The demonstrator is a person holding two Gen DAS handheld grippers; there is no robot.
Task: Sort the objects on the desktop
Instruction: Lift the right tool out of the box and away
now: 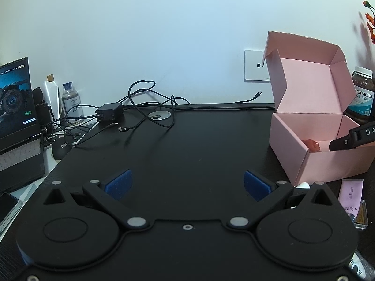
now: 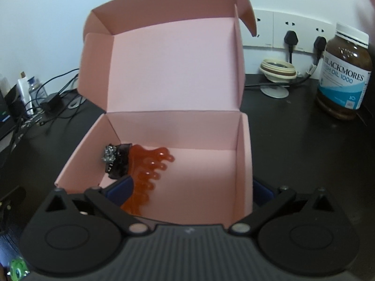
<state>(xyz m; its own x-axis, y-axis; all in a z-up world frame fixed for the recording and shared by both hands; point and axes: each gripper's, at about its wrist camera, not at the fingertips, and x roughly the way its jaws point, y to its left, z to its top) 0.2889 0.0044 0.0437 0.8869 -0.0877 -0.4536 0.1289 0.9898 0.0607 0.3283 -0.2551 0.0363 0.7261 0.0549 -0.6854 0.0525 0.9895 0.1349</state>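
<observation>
An open pink cardboard box (image 2: 178, 79) stands on the black desk (image 1: 187, 145). Inside it lie an orange hair claw (image 2: 146, 171) and a small dark clip with sparkly stones (image 2: 114, 161), near the left wall. My right gripper (image 2: 192, 189) is open over the box's front. Its left pad (image 2: 121, 187) is inside, next to the claw, and its right pad (image 2: 262, 192) is outside the right wall. In the left wrist view the same box (image 1: 302, 126) stands at the right. My left gripper (image 1: 187, 185) hangs open above bare desk, holding nothing.
A brown fish-oil bottle (image 2: 344, 75) and a cream lid (image 2: 277, 70) stand right of the box, below plugged wall sockets. A charger with tangled cables (image 1: 109, 113), a mouse (image 1: 60, 149), a laptop (image 1: 16, 117) and a small bottle (image 1: 71, 103) crowd the left. A pink tube (image 1: 351, 196) lies near the box.
</observation>
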